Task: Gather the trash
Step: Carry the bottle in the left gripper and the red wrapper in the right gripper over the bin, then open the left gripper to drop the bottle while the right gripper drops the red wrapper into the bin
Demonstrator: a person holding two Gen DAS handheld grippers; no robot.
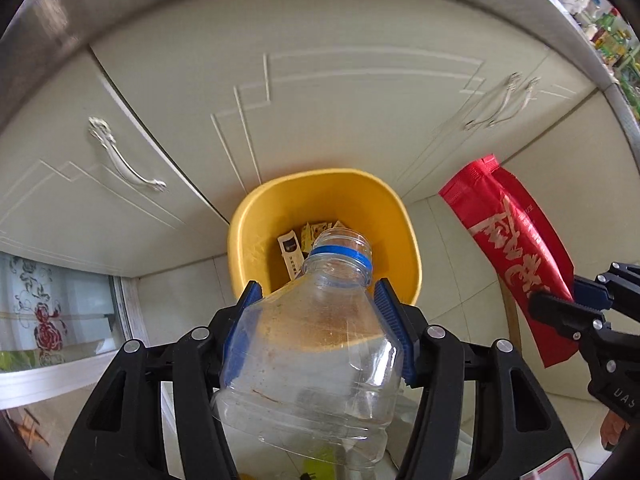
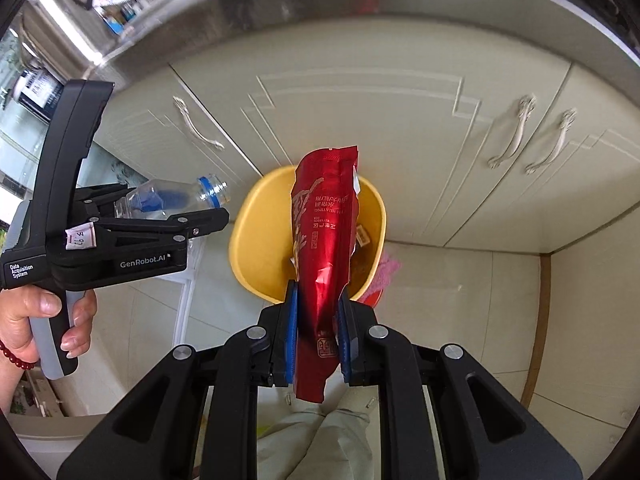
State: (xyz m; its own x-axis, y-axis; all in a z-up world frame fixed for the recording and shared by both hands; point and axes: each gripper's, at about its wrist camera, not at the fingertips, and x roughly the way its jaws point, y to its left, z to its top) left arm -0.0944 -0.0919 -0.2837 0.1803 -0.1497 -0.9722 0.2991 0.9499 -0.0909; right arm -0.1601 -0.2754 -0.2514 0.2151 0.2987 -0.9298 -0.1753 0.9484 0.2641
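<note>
My left gripper (image 1: pixel 318 294) is shut on an empty clear plastic bottle (image 1: pixel 316 360) with a blue neck ring and no cap. It holds the bottle above the near rim of a yellow trash bin (image 1: pixel 248 240) on the floor, mouth toward the bin. The bin holds several small cartons (image 1: pixel 292 252). My right gripper (image 2: pixel 318 304) is shut on a red foil snack bag (image 2: pixel 326 240), held upright over the bin (image 2: pixel 256 248). The bag shows at the right of the left wrist view (image 1: pixel 516 252). The left gripper with the bottle (image 2: pixel 176 196) shows left in the right wrist view.
Cream cabinet doors (image 1: pixel 320 100) with metal handles (image 1: pixel 120 160) stand behind the bin under a steel counter edge (image 2: pixel 320 12). A pink cloth (image 2: pixel 386 276) lies right of the bin. The floor is pale tile (image 2: pixel 460 320). A window (image 1: pixel 52 312) is at the left.
</note>
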